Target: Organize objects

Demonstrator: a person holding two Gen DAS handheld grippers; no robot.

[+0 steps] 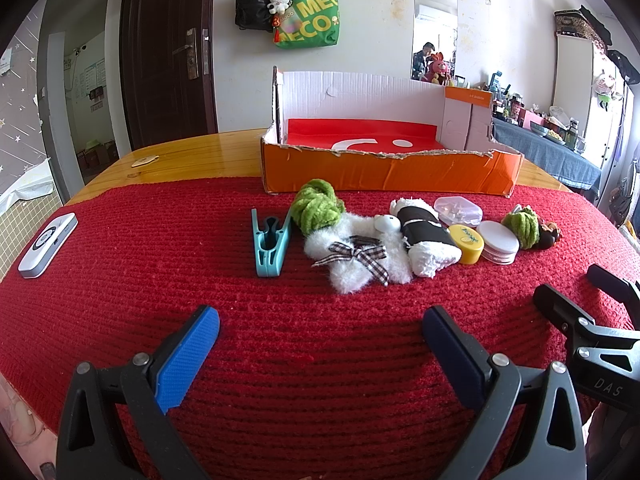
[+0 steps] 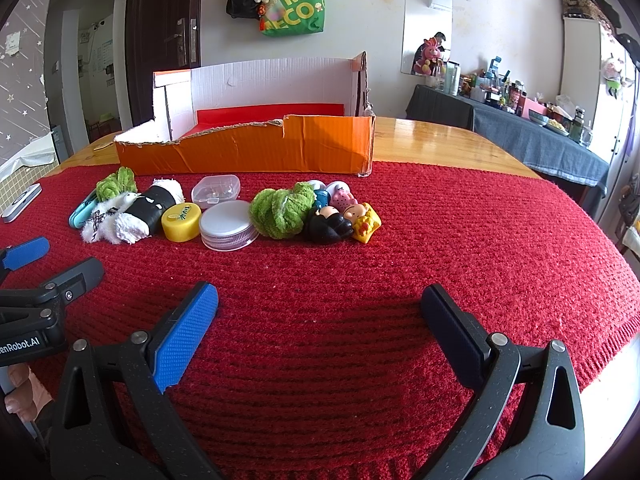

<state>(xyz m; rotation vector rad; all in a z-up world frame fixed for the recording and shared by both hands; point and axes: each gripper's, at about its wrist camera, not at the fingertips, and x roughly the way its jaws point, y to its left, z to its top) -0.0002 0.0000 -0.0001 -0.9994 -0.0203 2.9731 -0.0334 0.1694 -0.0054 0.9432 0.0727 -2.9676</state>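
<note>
A row of small things lies across the red knitted cloth (image 1: 160, 280) on the desk (image 2: 432, 140), just in front of an orange cardboard box (image 1: 384, 172) with a torn front edge and a red floor. From the left there is a teal clip (image 1: 270, 242), a ball of green yarn (image 1: 316, 206), a white fluffy toy with a checked bow (image 1: 356, 254), a black-and-white plush roll (image 1: 426, 236), a yellow cap (image 1: 466, 244), a white round lid (image 1: 500, 242) and a clear plastic case (image 1: 458, 210). At the far right sit a second green yarn bundle (image 2: 282, 210) and a huddle of cartoon figurines (image 2: 344, 218).

The clip's long axis runs towards the box, forked end away from me. The plush roll lies slantwise, leaning on the fluffy toy.

The left gripper (image 1: 320, 330) and the right gripper (image 2: 320, 306) hover low over bare cloth near the front edge. Their blue-padded fingers (image 2: 184, 336) are spread wide, holding nothing.
</note>
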